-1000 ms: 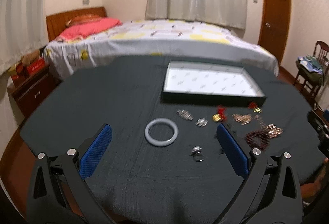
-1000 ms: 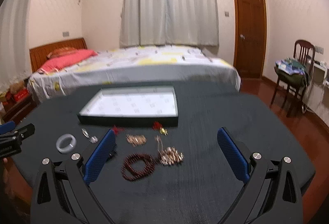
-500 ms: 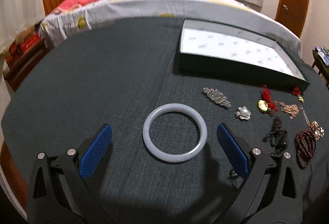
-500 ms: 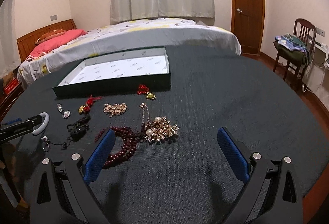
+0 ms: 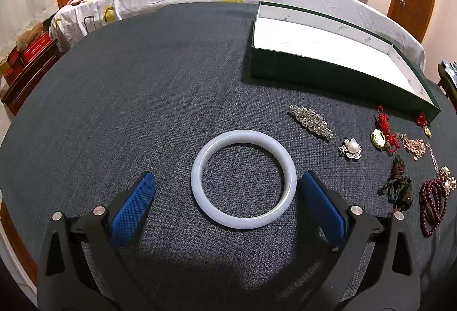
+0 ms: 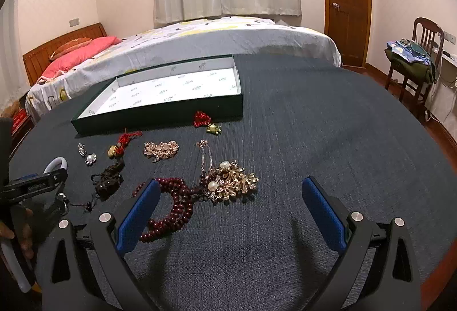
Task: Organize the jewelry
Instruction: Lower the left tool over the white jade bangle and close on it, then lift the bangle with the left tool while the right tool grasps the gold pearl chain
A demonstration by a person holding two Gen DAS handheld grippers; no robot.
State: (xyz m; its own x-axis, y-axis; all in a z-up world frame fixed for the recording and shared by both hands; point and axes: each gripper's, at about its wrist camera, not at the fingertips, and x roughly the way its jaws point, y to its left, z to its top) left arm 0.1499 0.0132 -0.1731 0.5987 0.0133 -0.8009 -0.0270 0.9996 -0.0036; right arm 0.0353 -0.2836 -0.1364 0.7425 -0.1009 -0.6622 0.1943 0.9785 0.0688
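A pale jade bangle [image 5: 242,179] lies flat on the dark tablecloth, between the blue pads of my open left gripper [image 5: 225,182]; its right edge is close to the right pad [image 5: 320,201]. A dark green box [image 5: 337,73] with white lining stands open at the back right, also in the right wrist view [image 6: 160,113]. My right gripper [image 6: 228,191] is open and empty, low over the table, near the dark red bead bracelet [image 6: 177,205] and gold pearl brooch [image 6: 231,181]. The bangle [image 6: 55,163] shows at far left there.
More jewelry lies in front of the box: a crystal brooch [image 5: 311,121], a pearl flower [image 5: 350,148], red-tassel charms [image 5: 384,133], a rose-gold piece [image 6: 160,149], a dark cord bundle [image 6: 108,178]. A bed stands behind the table, a chair [image 6: 414,65] at right.
Both grippers have moved forward and down toward the table. The bangle now sits between the left gripper's pads; the bead bracelet is nearer the right gripper's left pad.
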